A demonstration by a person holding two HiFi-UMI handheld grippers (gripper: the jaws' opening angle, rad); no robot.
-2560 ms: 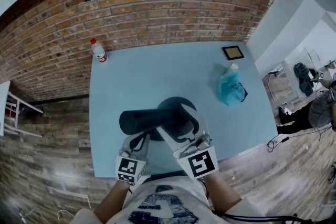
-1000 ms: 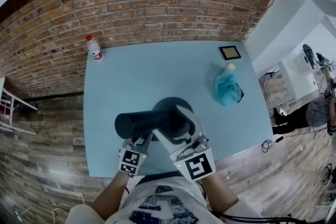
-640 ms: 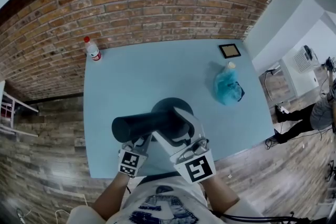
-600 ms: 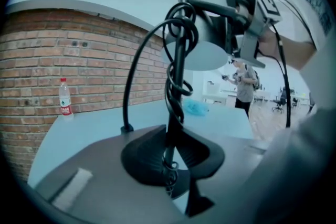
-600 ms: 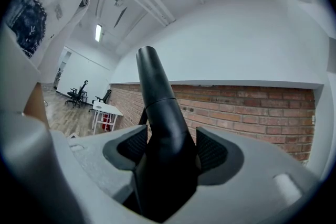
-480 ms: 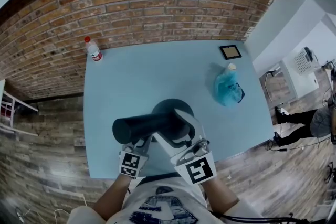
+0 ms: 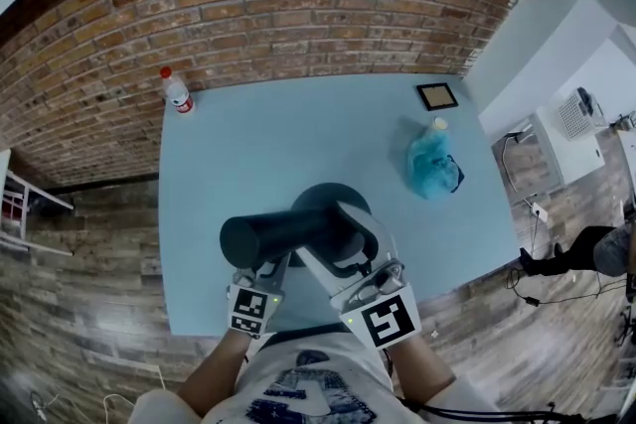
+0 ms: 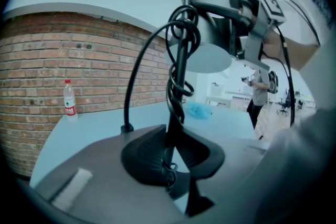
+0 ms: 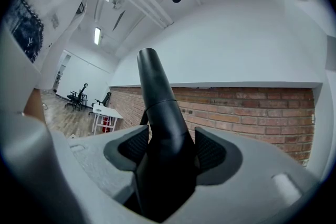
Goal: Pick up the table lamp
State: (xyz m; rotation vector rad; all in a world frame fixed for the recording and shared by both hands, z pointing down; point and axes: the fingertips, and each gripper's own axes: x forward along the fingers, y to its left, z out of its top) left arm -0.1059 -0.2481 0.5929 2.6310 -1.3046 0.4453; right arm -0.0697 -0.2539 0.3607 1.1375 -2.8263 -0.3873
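Left hand-held gripper (image 8: pixel 170 160) clamps the thin stem of the lamp (image 7: pixel 263 235); right hand-held gripper (image 9: pixel 167 152), jaws just closing, clasps its thick neck. Best lifted level, both together, off the bench (image 7: pixel 298 144).

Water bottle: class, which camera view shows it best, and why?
Left gripper view: the water bottle stands side-on, red cap and label clear. Head view shows it small, from above. Right gripper view doesn't show it.

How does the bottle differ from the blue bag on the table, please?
The bottle stands upright at the table's far left corner; the blue bag lies slumped near the right edge. The bottle is clear with a red cap; the bag is blue and crumpled. Both rest on the table, apart from the lamp.
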